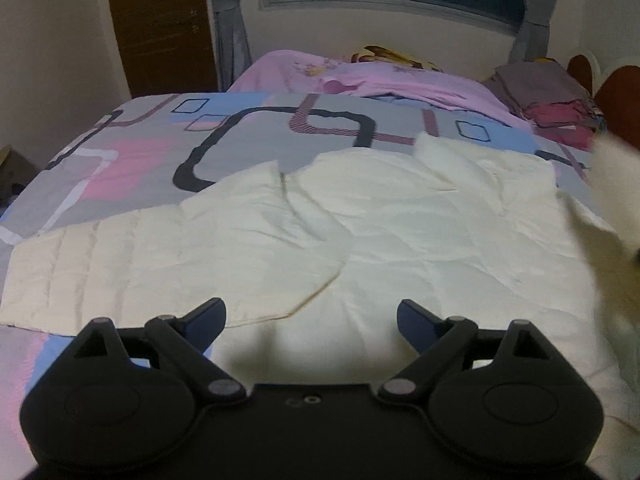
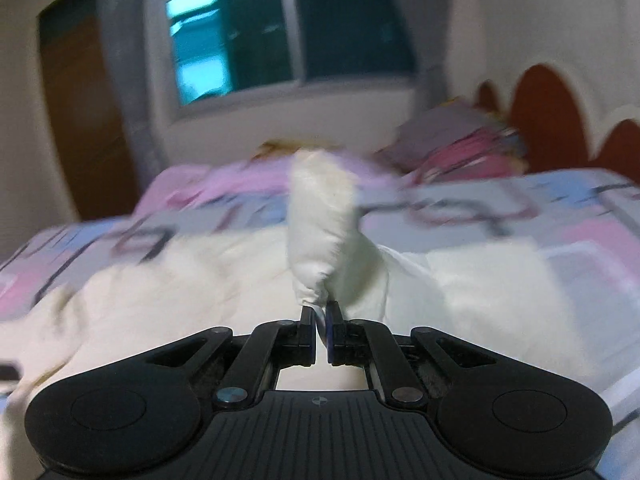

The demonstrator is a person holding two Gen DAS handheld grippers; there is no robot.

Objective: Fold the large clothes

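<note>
A large cream quilted garment (image 1: 360,232) lies spread on the patterned bed, one sleeve folded across its body toward the left. My left gripper (image 1: 311,314) is open and empty, hovering just above the garment's near part. My right gripper (image 2: 320,312) is shut on a bunched piece of the same cream garment (image 2: 324,224), lifted above the bed. That raised piece also shows blurred at the right edge of the left wrist view (image 1: 616,184).
The bed cover (image 1: 140,152) is grey, pink and blue with dark loops. A pink blanket (image 1: 360,76) and a stack of folded clothes (image 1: 552,96) lie at the far side. A brown headboard (image 2: 548,116) is at right, a wooden door (image 1: 160,24) at left.
</note>
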